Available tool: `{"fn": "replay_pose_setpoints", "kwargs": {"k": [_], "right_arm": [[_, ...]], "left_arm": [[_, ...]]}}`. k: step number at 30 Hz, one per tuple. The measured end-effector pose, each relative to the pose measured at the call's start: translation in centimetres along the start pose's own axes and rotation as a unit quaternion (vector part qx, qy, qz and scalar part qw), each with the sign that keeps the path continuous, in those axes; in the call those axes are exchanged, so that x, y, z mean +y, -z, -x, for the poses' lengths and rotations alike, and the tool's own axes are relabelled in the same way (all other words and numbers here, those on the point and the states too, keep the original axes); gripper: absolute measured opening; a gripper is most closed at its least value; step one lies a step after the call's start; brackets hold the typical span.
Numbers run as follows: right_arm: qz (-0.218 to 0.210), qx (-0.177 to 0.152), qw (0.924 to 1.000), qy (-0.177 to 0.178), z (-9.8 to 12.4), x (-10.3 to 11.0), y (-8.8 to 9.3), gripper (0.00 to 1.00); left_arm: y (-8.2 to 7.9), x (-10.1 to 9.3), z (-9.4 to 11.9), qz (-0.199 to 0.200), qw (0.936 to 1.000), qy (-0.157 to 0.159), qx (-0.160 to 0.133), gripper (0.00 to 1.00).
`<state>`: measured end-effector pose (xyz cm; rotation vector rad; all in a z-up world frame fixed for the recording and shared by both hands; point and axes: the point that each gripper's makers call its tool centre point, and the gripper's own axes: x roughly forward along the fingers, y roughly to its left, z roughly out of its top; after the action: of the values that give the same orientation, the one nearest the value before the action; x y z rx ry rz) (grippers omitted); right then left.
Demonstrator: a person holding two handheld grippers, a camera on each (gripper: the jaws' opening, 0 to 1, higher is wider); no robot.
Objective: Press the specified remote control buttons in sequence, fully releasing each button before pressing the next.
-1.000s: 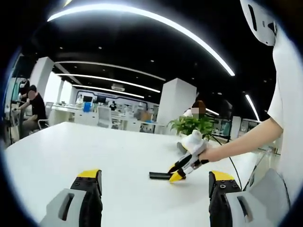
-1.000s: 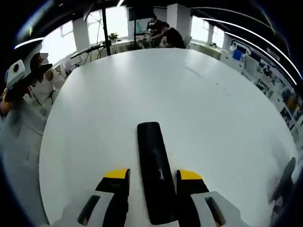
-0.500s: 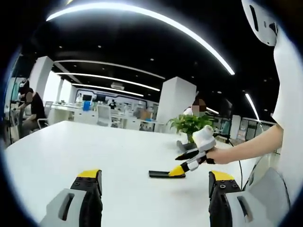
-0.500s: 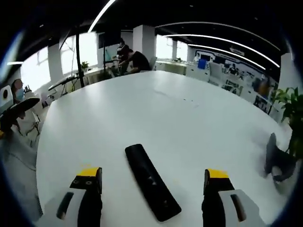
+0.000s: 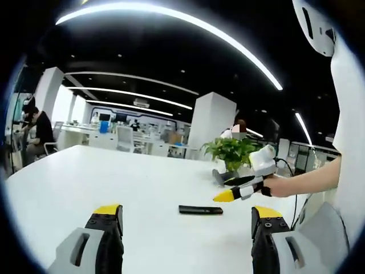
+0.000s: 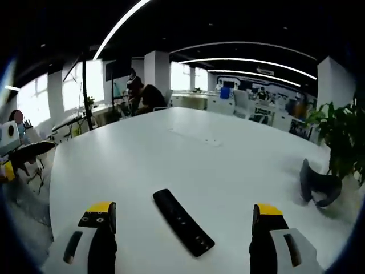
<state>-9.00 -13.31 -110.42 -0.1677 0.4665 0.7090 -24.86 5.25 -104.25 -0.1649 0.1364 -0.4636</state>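
The remote control lies flat on the white desk, just beyond the right tool, whose jaws stand wide apart and empty, lifted clear above it, probably between presses. The left tool hangs near, also wide open, holding nothing.

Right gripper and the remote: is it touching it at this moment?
Apart. In the left gripper view the right gripper hangs above the remote, with white table showing between. In the right gripper view its wide-open jaws flank the remote without contact.
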Motion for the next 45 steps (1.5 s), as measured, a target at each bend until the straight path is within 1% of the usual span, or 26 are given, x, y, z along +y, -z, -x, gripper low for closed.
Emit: {"fn": "replay_pose_setpoints", "kwargs": {"k": [6, 10, 15, 18, 20, 23, 26, 27, 31, 33, 35, 38, 40, 44, 45], "right_arm": [[0.000, -0.021, 0.9997, 0.010, 2.0, 0.5, -1.0, 0.99], [0.000, -0.032, 0.9994, 0.015, 3.4, 1.1, -1.2, 0.98], [0.007, -0.030, 0.9993, 0.020, 4.7, 2.0, -0.2, 0.99], [-0.006, -0.029, 0.9994, 0.021, 5.6, 2.6, 0.5, 0.99], [-0.019, -0.034, 0.9990, 0.023, 6.2, 2.9, 0.7, 0.98], [-0.027, -0.037, 0.9986, 0.026, 7.0, 3.2, 1.0, 0.97], [-0.029, -0.038, 0.9984, 0.031, 8.0, 3.7, 1.4, 0.98], [-0.029, -0.044, 0.9981, 0.031, 8.6, 4.0, 1.4, 0.99], [-0.030, -0.048, 0.9979, 0.030, 10.4, 4.8, 2.0, 0.99], [-0.034, -0.049, 0.9977, 0.030, 11.0, 5.0, 2.3, 0.99], [-0.042, -0.050, 0.9971, 0.039, 11.8, 5.0, 2.7, 0.99], [-0.049, -0.053, 0.9963, 0.047, 12.4, 5.1, 2.7, 0.99], [-0.041, -0.056, 0.9964, 0.050, 12.8, 5.3, 2.5, 0.98], [-0.003, -0.055, 0.9969, 0.056, 14.0, 5.8, 2.7, 0.99], [0.000, -0.055, 0.9969, 0.056, 14.2, 5.9, 2.9, 0.99]], "left_arm": [[0.1, 0.0, 0.0, -0.001, 1.0000, -0.001, 0.003, 0.97], [0.1, 0.0, 0.0, -0.001, 1.0000, -0.001, 0.004, 0.97], [0.3, 0.0, 0.0, -0.002, 1.0000, -0.001, 0.007, 0.96], [0.3, 0.0, 0.0, -0.001, 1.0000, -0.002, 0.007, 0.96], [0.3, 0.0, 0.0, -0.002, 1.0000, -0.002, 0.009, 0.96], [0.4, 0.0, 0.0, -0.002, 0.9999, -0.001, 0.011, 0.96], [0.4, 0.0, 0.0, -0.002, 0.9999, -0.001, 0.013, 0.96], [0.5, 0.0, 0.0, -0.002, 0.9999, -0.001, 0.013, 0.96], [0.5, 0.0, -0.1, -0.002, 0.9999, 0.000, 0.014, 0.96], [0.5, 0.0, -0.1, -0.002, 0.9999, 0.000, 0.015, 0.96], [0.5, 0.0, -0.1, -0.002, 0.9999, 0.000, 0.015, 0.96], [0.5, 0.1, -0.1, -0.002, 0.9999, -0.002, 0.015, 0.96], [0.5, 0.1, -0.1, -0.002, 0.9999, -0.003, 0.015, 0.96], [0.5, 0.2, 0.0, 0.001, 0.9999, -0.006, 0.014, 0.96], [0.5, 0.2, 0.0, 0.001, 0.9999, -0.006, 0.015, 0.96]]}}
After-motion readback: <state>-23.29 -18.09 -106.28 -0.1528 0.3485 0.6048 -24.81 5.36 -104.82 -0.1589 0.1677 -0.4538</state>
